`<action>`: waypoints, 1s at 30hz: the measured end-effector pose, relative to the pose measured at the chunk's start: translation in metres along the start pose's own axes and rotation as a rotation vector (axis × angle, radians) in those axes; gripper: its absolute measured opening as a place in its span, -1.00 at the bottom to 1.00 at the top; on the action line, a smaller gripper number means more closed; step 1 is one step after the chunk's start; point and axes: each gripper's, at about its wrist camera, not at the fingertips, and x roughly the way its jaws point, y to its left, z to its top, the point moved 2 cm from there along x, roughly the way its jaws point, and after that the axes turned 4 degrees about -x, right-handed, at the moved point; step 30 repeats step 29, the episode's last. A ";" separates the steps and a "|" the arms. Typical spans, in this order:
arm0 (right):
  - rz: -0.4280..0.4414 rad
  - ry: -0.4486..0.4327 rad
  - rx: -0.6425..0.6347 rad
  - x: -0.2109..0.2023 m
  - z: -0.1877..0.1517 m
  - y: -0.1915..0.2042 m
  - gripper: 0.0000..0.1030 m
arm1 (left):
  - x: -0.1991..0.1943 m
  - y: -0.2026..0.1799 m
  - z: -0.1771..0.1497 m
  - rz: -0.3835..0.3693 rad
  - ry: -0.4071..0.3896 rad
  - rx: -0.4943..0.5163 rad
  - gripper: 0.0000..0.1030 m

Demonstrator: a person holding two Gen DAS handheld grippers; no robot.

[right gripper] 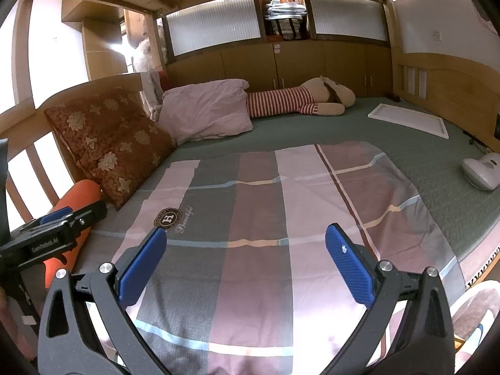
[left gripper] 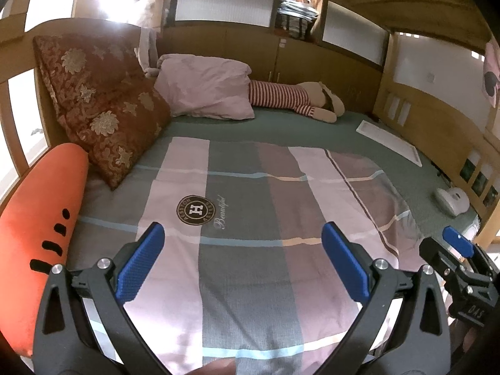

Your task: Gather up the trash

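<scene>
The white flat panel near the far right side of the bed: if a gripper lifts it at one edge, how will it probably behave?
The white flat panel looks thin with a raised rim, like a canvas frame, so it is probably stiff and light. It lies flat on the green bedspread, so a finger may need to slide under an edge. Lifted at one edge, it will likely tilt rather than sag.

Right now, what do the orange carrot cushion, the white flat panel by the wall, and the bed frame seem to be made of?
Carrot cushion: soft plush fabric, matte and fuzzy, with a stitched black face. White flat panel: rigid with a raised rim, possibly a stretched canvas or foam board; unclear. Bed frame: light wood or veneer, smooth satin finish with visible grain.
</scene>
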 end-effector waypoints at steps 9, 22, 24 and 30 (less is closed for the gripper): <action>-0.001 0.001 0.002 -0.002 0.000 -0.001 0.93 | 0.002 -0.005 -0.005 0.043 0.014 0.027 0.94; 0.001 0.026 0.002 0.002 -0.004 -0.005 0.93 | -0.001 0.007 -0.011 0.030 -0.011 -0.003 0.94; 0.002 0.031 0.003 0.003 -0.004 -0.006 0.93 | 0.002 0.008 -0.012 0.054 0.007 -0.004 0.94; -0.004 0.045 0.008 0.007 -0.005 -0.015 0.93 | 0.008 0.011 -0.013 0.109 0.023 0.008 0.94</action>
